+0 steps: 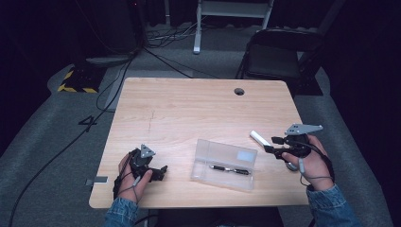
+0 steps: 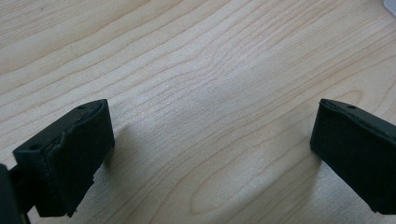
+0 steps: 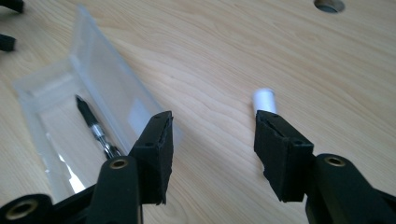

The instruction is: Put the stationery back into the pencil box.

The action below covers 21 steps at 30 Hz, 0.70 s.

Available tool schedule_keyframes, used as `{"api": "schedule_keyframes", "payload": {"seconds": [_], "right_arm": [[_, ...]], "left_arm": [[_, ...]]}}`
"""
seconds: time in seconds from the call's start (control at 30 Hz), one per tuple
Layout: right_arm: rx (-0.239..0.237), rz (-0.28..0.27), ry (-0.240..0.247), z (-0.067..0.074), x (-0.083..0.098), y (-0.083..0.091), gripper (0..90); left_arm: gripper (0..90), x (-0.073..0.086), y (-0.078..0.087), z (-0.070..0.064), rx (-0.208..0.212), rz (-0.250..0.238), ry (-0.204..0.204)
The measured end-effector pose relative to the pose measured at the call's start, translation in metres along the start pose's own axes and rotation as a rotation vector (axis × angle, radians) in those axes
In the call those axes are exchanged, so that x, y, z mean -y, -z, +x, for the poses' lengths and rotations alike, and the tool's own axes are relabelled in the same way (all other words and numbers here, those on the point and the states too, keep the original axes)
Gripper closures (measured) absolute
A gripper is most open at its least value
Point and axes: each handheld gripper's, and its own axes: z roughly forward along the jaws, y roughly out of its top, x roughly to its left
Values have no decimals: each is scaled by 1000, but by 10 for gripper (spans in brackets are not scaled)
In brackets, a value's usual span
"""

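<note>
The white stick [image 1: 259, 138] lies on the table [image 1: 189, 109] just right of the clear plastic case [image 1: 224, 164], which holds a black pen [image 1: 230, 169]. The right gripper [image 1: 271, 144] hovers beside the stick, released with nothing between its jaws. The left gripper [image 1: 164, 171] rests on the table, released wide.

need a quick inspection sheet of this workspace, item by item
surface: wooden table, round hole near far edge
job's things: open clear case with black pen inside; white stick lying beside the case
clutter: nothing seen
grippers: left gripper open over bare wood; right gripper open, nothing between its fingers, white stick just past one
cables: black cables on the floor
surroundings: folding chair, grey carpet, dark room
</note>
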Motion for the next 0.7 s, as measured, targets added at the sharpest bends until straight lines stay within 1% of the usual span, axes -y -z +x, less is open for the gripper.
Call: {"api": "schedule_keyframes", "payload": {"seconds": [0.03, 0.17, 0.27, 0.33, 0.43, 0.6, 0.67, 0.7], "right_arm": [[15, 9, -12, -3, 2, 1, 475], [46, 43, -45, -10, 7, 2, 458], [75, 61, -52, -15, 10, 2, 437], [82, 74, -59, -19, 12, 0, 431], [88, 100, -89, -24, 17, -1, 419], [125, 146, -123, -34, 23, -2, 417], [134, 152, -130, -36, 24, -3, 416], [142, 155, -145, -37, 24, -4, 411]], "left_arm": [[1, 0, 0, 0, 0, 1, -1], [1, 0, 0, 0, 0, 1, -1], [1, 0, 0, 0, -1, 0, -2], [1, -1, -1, 0, 0, 1, -2], [1, -1, -1, 0, 0, 2, 1], [2, -1, -1, -1, 0, 0, 0], [2, 0, 0, -1, 2, 2, -2], [2, 0, 0, -1, 2, 1, -3]]}}
